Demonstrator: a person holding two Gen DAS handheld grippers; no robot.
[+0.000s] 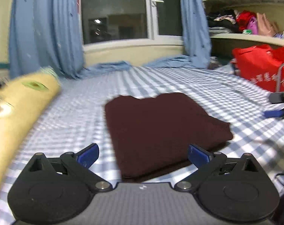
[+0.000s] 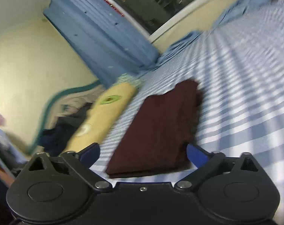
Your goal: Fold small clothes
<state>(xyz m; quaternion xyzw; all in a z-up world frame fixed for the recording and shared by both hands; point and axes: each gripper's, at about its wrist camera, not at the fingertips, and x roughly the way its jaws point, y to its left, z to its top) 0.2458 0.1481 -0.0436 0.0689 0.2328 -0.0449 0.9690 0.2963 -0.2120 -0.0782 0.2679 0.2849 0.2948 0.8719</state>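
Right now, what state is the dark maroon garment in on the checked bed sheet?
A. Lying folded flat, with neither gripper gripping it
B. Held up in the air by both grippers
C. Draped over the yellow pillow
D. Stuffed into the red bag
A: the maroon garment lies as a flat folded stack on the checked sheet, while the left gripper and right gripper both show open jaws holding nothing.

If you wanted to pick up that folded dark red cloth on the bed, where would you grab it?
Probably the near edge of the dark red cloth, coming in low from the front: its stacked layers end there, facing the open right gripper, so one pinch catches all.
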